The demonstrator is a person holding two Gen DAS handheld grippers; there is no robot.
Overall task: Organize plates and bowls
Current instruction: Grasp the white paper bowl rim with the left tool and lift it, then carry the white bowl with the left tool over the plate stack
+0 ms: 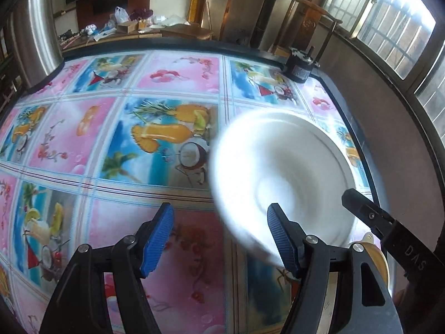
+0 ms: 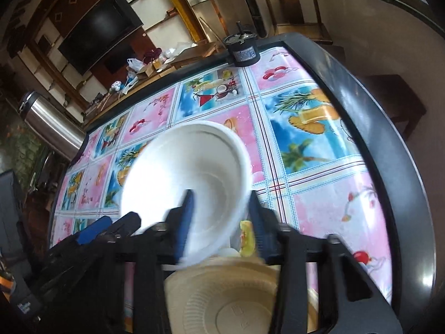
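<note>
my right tongs (image 2: 219, 222) pinch the rim of the white bowl (image 2: 189, 178), one finger inside and one outside, holding it tilted above the table (image 2: 319, 200). a tan plate (image 2: 230, 300) lies just below, near the table's near edge, so i judge the stacking is midway and the bowl is not yet set down. my left tongs (image 1: 219, 239) gape wide with nothing in them. the bowl is blurred, the plate is cut off by the tongs, and i can't tell whether more dishes wait out of view.
</note>
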